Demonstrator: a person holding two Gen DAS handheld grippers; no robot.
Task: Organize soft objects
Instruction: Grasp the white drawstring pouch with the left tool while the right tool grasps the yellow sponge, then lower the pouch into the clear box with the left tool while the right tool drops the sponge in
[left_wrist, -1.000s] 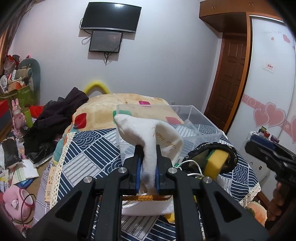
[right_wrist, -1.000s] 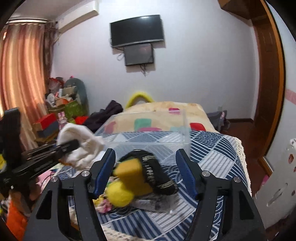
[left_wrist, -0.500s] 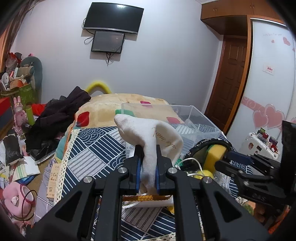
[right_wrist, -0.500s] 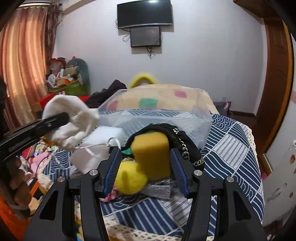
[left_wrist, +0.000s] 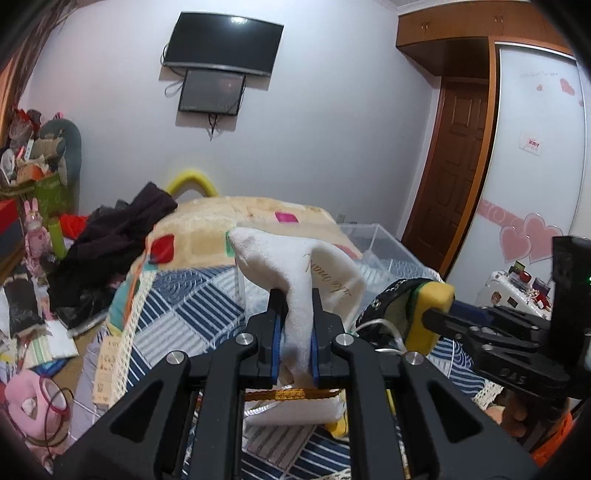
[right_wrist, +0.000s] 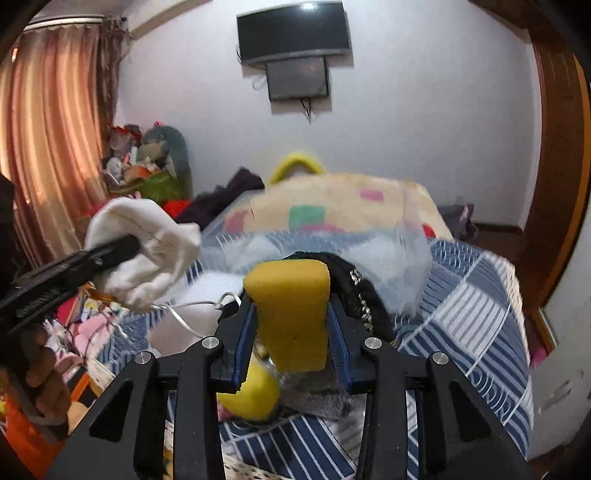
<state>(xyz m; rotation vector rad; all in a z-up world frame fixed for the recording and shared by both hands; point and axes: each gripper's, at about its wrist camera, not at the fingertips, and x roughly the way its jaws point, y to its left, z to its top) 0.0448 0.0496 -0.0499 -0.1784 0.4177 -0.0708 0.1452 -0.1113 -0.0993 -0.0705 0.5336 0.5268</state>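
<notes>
My left gripper (left_wrist: 294, 301) is shut on a white drawstring pouch (left_wrist: 295, 273) and holds it up above the bed, left of the clear plastic box (left_wrist: 376, 243). The pouch also shows in the right wrist view (right_wrist: 147, 258). My right gripper (right_wrist: 291, 306) is shut on a yellow sponge (right_wrist: 291, 314), which also shows in the left wrist view (left_wrist: 430, 317). A yellow ball (right_wrist: 251, 391) and a black belt with a chain (right_wrist: 354, 284) lie under and beside the sponge.
The blue patterned bedspread (right_wrist: 472, 314) covers the bed near me. A beige blanket (left_wrist: 229, 221) and dark clothes (left_wrist: 110, 236) lie further back. A white folded item (left_wrist: 295, 410) and a white cord (right_wrist: 184, 314) lie on the bed. Clutter covers the floor at left.
My right gripper moved in around the yellow sponge and closed on it. My left gripper kept hold of the white pouch and barely moved.
</notes>
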